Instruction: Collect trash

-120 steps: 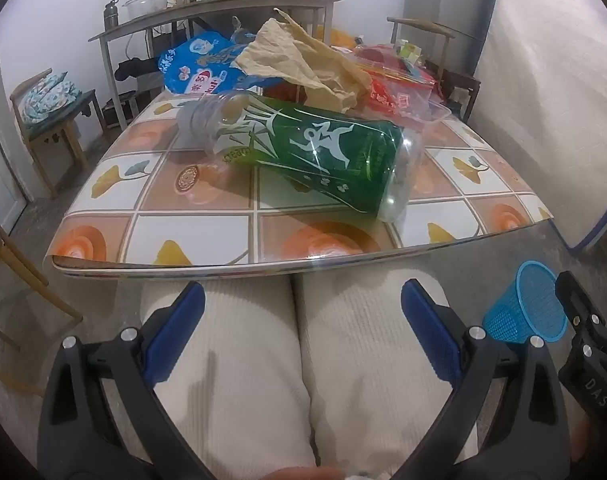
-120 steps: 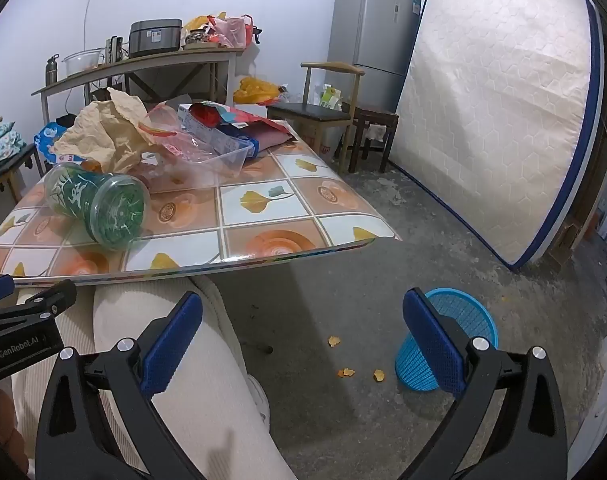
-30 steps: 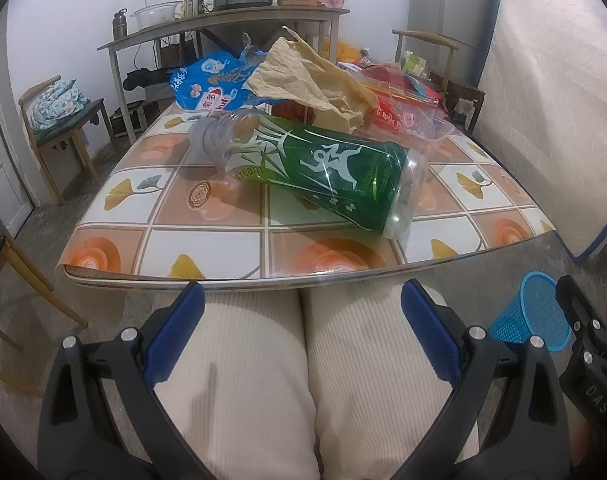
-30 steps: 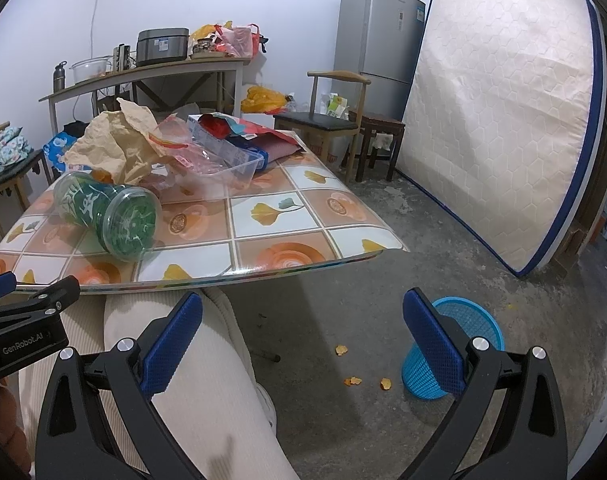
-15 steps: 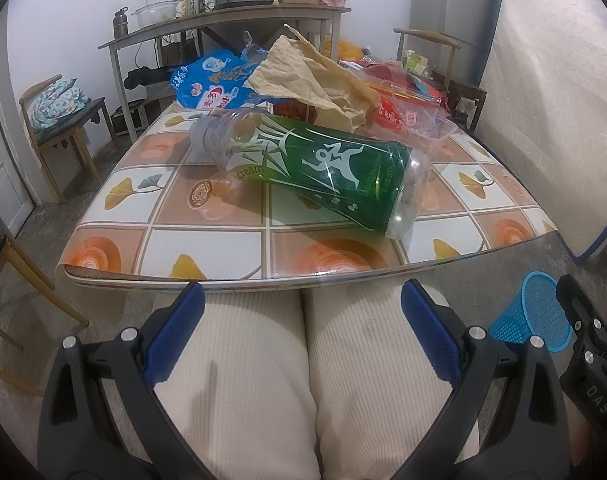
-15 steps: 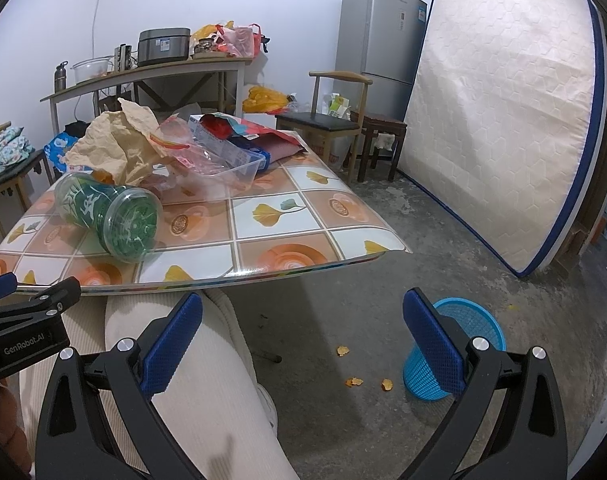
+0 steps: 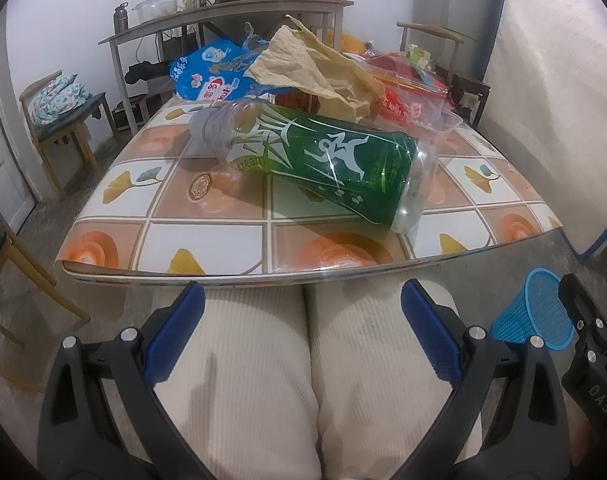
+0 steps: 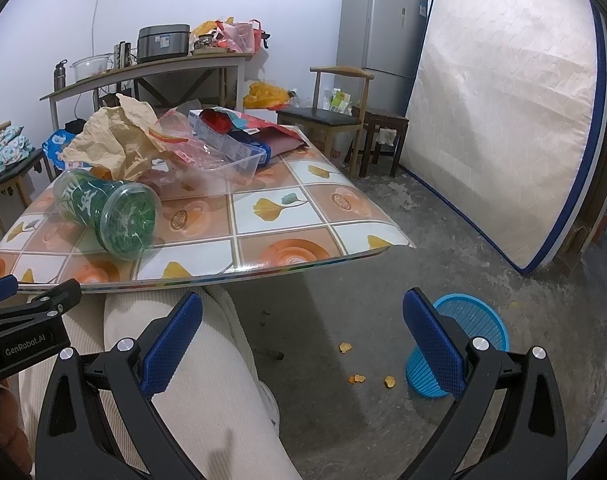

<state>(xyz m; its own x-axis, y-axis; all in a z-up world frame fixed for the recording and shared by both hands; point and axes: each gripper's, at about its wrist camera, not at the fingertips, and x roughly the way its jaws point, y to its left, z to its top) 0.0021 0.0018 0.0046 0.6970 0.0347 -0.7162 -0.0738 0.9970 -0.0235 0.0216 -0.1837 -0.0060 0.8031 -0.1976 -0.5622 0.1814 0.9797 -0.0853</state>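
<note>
left wrist view: we hold the left claw (image 7: pixel 301 334) low in the frame above our lap, jaws apart and empty. the green bottle (image 7: pixel 323 162) lies on its side at centre frame on the surface (image 7: pixel 207 240), neck to the left, base toward the lower right. behind it, in the upper centre, crumpled brown paper (image 7: pixel 315 70) rests on a heap with a blue bag (image 7: pixel 207 74) at its left. right wrist view: the right claw (image 8: pixel 303 338) hangs low over the floor, jaws apart and empty; the bin (image 8: pixel 475 328) stands on the floor at lower right, just behind the right finger.
</note>
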